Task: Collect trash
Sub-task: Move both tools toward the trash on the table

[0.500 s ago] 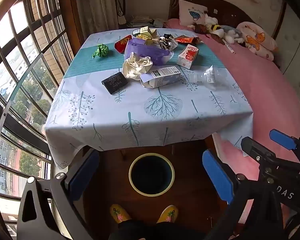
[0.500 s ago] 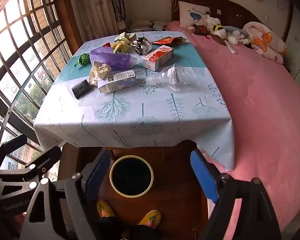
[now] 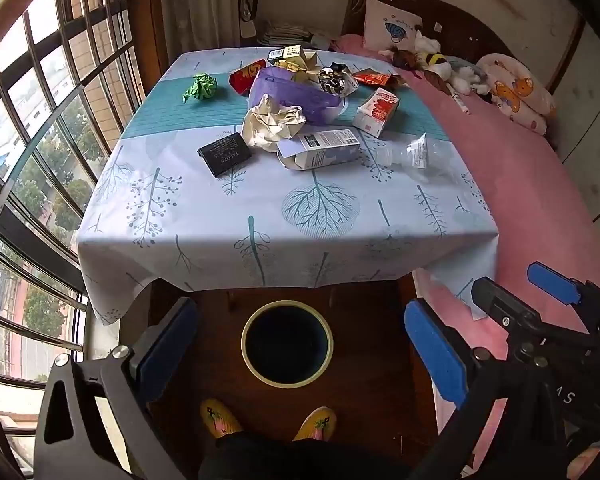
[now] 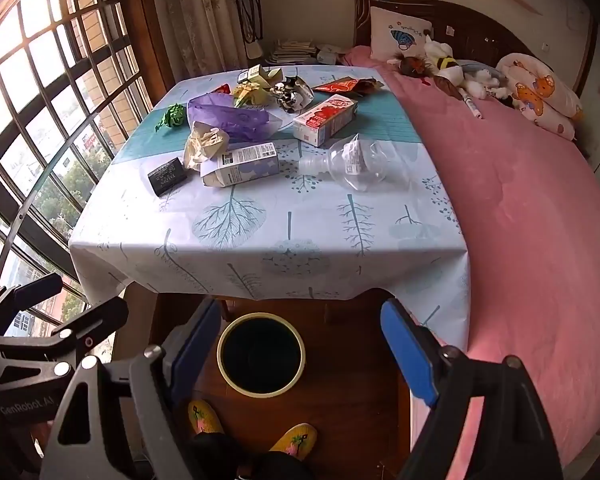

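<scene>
Both grippers held wide above the bin, trash waiting on the table.

The left gripper [image 3: 300,344] and right gripper [image 4: 300,356] have blue pads spread apart, empty, over the round yellow-rimmed bin [image 3: 287,344] on the floor; beyond, a blue-white milk carton [image 3: 324,149], clear plastic bottle [image 4: 352,164] and crumpled green paper [image 3: 200,87] lie on the tree-print tablecloth [image 3: 260,208].

Daylight comes through a curved grid window [image 3: 40,128] on the left, a desk [image 3: 260,248] under a tree-print cloth stands on dark wooden floor [image 3: 364,344], and a pink bed [image 4: 520,220] with a dark headboard [image 4: 480,28] fills the right.
</scene>
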`<action>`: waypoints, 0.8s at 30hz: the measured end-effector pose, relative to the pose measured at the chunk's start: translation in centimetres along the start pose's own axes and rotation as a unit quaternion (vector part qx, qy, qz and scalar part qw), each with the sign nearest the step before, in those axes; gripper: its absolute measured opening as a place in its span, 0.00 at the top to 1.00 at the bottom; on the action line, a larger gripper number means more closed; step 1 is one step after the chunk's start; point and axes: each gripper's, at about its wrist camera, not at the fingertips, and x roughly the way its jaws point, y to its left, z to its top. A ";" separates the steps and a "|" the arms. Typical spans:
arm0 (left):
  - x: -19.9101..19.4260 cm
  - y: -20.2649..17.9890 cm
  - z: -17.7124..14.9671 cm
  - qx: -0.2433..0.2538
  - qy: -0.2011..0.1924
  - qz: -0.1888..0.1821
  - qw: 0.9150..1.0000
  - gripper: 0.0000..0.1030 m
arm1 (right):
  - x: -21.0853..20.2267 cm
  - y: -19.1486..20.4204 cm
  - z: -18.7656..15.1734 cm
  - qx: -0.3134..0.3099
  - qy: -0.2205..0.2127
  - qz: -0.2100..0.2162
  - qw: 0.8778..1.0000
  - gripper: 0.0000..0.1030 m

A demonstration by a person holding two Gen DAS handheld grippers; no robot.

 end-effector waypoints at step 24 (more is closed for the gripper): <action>0.1 0.5 0.5 0.003 -0.011 0.018 1.000 0.01 | 1.4 0.5 0.3 0.001 0.015 0.012 1.000 0.20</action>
